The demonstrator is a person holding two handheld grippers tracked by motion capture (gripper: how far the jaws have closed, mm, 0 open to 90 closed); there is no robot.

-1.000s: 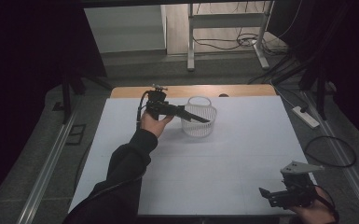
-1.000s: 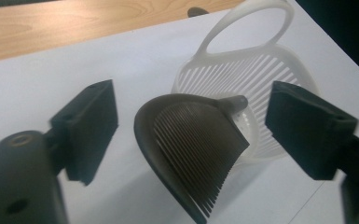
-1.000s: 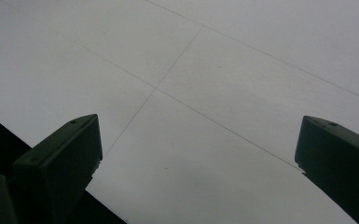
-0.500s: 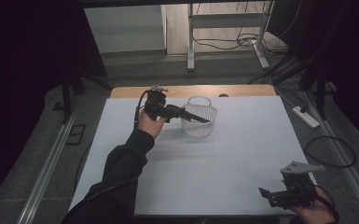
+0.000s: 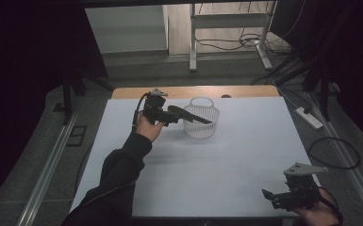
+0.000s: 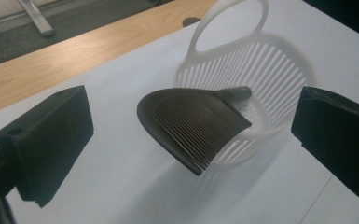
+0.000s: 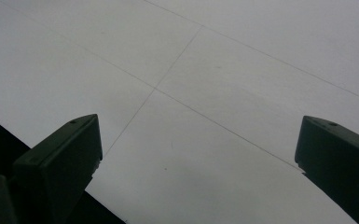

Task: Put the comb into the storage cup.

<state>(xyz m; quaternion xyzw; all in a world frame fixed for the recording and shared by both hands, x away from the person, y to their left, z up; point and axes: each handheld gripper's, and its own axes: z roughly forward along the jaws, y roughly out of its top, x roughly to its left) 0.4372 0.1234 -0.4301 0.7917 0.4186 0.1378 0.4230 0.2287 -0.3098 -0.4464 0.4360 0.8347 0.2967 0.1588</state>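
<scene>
The left tongs [image 5: 181,114] stand at the left side of the white basket [image 5: 202,129] in the high view, with the jaws apart. They have just been opening, and the dark slotted scoop [image 5: 200,119] lies across the basket's near rim. The right tongs [image 5: 266,195] wait well apart from the basket, at the near right corner of the white table [image 5: 193,174]. Around the basket the table is bare on every side, and only its far edge is near to the basket.

In the left gripper view, the left tongs [image 6: 193,107] are wide apart. The scoop [image 6: 196,126] sits between the two pads but touches neither. Its handle end rests inside the basket [image 6: 270,60] and its blade hangs out over the rim. Probably the scoop is now released, so the drop into the basket seems nearly done. However, it could still tip out, because much of it overhangs.

In the right gripper view, the right tongs [image 7: 198,126] are also apart, with nothing between them. They point at the bare table [image 7: 214,70], whose dark edge is close at the lower left.
</scene>
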